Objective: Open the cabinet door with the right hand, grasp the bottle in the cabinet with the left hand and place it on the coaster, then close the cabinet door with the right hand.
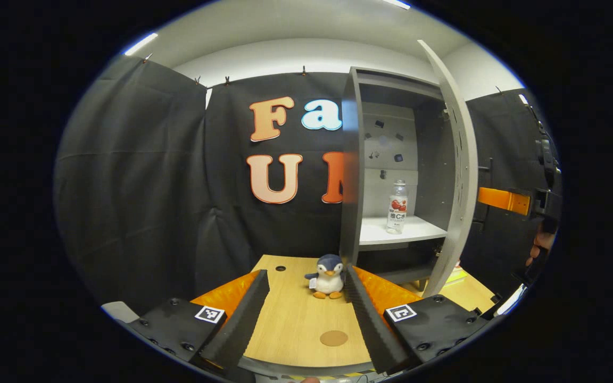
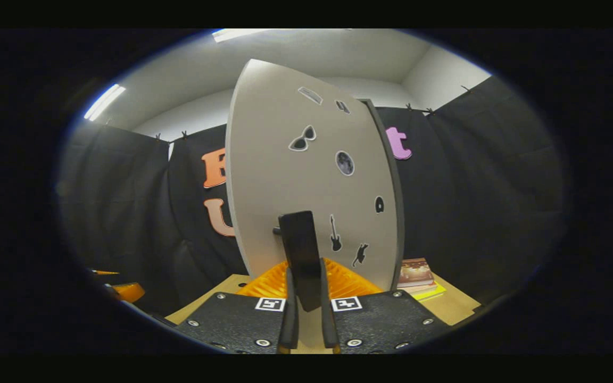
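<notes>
On the cabinet shelf, the bottle (image 1: 397, 206) stands upright beyond the swung-out door (image 2: 312, 186). Right tool (image 2: 306, 298) clamps the handle (image 2: 301, 255); left tool (image 1: 306, 314) gapes empty (far back). Releasing the handle could let the door swing into the reach.

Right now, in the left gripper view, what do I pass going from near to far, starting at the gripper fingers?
Left gripper, open → coaster on the table → toy penguin → bottle on the cabinet shelf, behind the open cabinet door.
</notes>
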